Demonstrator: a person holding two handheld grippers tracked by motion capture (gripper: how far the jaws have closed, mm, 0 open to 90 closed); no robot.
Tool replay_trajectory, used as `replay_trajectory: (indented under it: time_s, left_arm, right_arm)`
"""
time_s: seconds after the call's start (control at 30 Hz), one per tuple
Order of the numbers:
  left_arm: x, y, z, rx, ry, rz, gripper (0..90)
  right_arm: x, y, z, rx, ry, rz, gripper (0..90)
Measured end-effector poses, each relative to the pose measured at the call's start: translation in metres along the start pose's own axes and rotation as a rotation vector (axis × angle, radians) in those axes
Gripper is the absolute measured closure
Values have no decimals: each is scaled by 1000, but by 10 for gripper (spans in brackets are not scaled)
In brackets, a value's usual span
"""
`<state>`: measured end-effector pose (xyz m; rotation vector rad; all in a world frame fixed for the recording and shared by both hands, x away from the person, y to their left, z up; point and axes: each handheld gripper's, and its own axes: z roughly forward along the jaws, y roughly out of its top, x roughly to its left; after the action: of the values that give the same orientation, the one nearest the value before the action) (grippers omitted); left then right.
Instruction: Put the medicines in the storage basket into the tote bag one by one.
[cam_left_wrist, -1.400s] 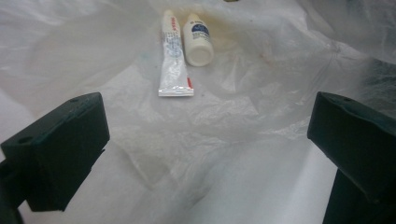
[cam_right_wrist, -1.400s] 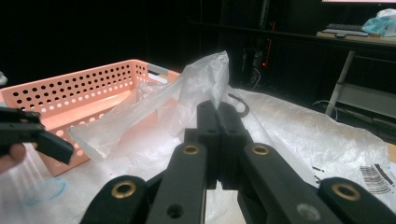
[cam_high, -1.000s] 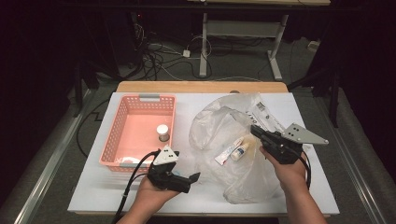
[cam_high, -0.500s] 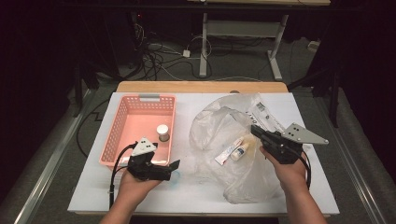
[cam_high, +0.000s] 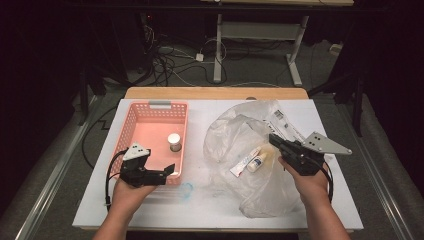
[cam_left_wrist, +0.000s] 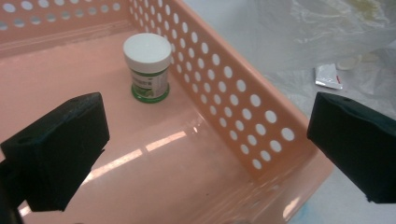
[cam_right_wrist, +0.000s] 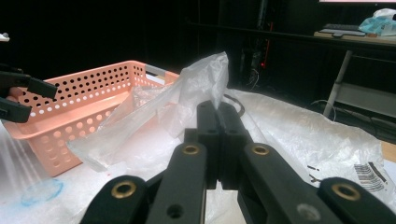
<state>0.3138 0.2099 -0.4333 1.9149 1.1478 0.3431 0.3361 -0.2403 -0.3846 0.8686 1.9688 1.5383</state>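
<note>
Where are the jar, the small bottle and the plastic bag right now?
jar (cam_left_wrist: 147, 49), left gripper view, on its white lid.
small bottle (cam_high: 258, 162), high view, on its white body.
plastic bag (cam_right_wrist: 201, 77), right gripper view, on the pinched fold above the claw.

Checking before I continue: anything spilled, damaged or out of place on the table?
One oddity: a blue smear on the white table beside the pink basket's near corner. The jar stands upright inside; nothing looks spilled from the plastic bag.
</note>
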Motion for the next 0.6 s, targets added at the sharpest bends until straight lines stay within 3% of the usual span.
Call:
replay_trajectory:
  time_s: [0.23,0.43,0.6]
  left_arm:
    - [6,-2,1,11,26,-3,0]
    - [3,4,1,10,-4,-3,0]
    - [2,19,0,-10,-26,-10,0]
  right_arm:
    - [0,0,0,3,2,-6,900]
    - [0,0,1,6,2,-6,900]
    - [0,0,2,4,2,-2,900]
